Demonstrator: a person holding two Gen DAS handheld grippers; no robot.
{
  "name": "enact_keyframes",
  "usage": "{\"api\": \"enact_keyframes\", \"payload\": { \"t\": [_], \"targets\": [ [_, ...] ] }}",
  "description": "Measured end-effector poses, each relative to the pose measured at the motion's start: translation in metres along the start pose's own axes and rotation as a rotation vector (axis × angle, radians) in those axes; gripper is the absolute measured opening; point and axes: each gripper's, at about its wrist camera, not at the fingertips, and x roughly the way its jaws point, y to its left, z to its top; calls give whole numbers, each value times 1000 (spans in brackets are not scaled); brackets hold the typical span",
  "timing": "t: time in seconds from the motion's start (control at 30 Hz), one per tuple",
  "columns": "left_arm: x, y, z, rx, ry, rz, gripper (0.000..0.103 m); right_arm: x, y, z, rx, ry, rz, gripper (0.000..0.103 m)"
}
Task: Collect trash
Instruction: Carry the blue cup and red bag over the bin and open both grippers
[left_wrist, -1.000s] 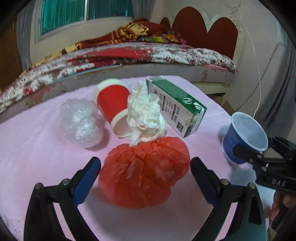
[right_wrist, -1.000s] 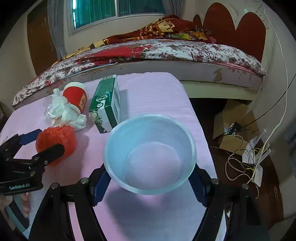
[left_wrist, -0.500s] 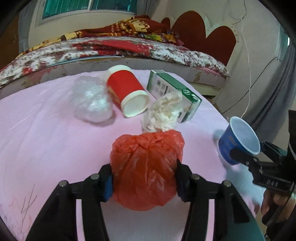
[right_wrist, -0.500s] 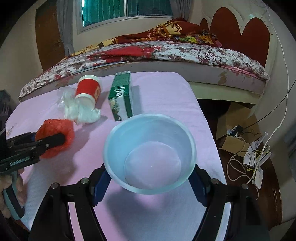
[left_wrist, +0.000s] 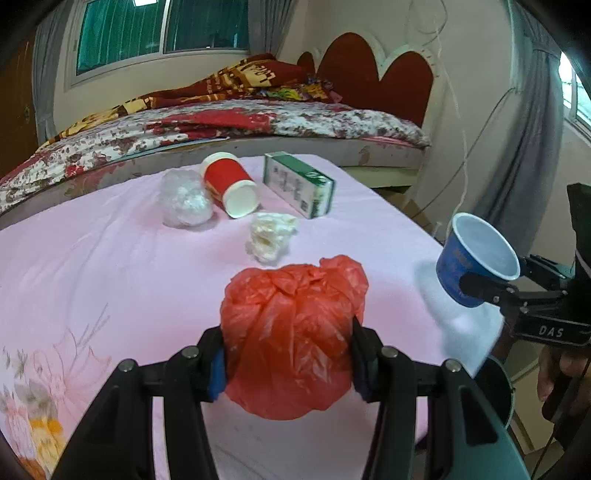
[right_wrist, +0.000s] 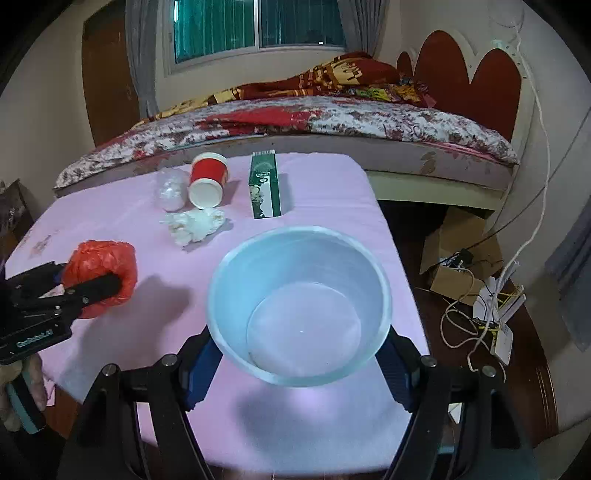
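Observation:
My left gripper (left_wrist: 290, 354) is shut on a crumpled red plastic bag (left_wrist: 291, 332) and holds it above the pink tablecloth (left_wrist: 110, 266); the bag also shows in the right wrist view (right_wrist: 99, 266). My right gripper (right_wrist: 299, 347) is shut on a blue paper cup (right_wrist: 299, 306), open end up, seen at the right in the left wrist view (left_wrist: 476, 258). On the table lie a white tissue wad (left_wrist: 271, 236), a tipped red paper cup (left_wrist: 231, 188), a clear plastic wad (left_wrist: 183, 199) and a green carton (left_wrist: 299, 184).
A bed with a floral quilt (left_wrist: 221, 125) stands behind the table. The table's right edge (right_wrist: 391, 243) drops to a floor with cardboard boxes (right_wrist: 458, 251) and tangled cables (right_wrist: 476, 314). A dark bin rim (left_wrist: 498, 384) shows low at the right.
My left gripper closed on the red bag and lifted it back from the other trash. The right gripper kept holding the blue cup and rose slightly.

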Motion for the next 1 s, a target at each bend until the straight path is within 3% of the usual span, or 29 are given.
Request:
{"api": "enact_keyframes", "payload": {
  "t": [0.47,1.0],
  "targets": [
    [-43,-63,-31,108,-45,-74,53,-92,-26,-67,37,-53,-31,78],
    [-31,-157,-52,244,-3,-206,53,-137,-100,-133,158,-29,-116,78]
  ]
}}
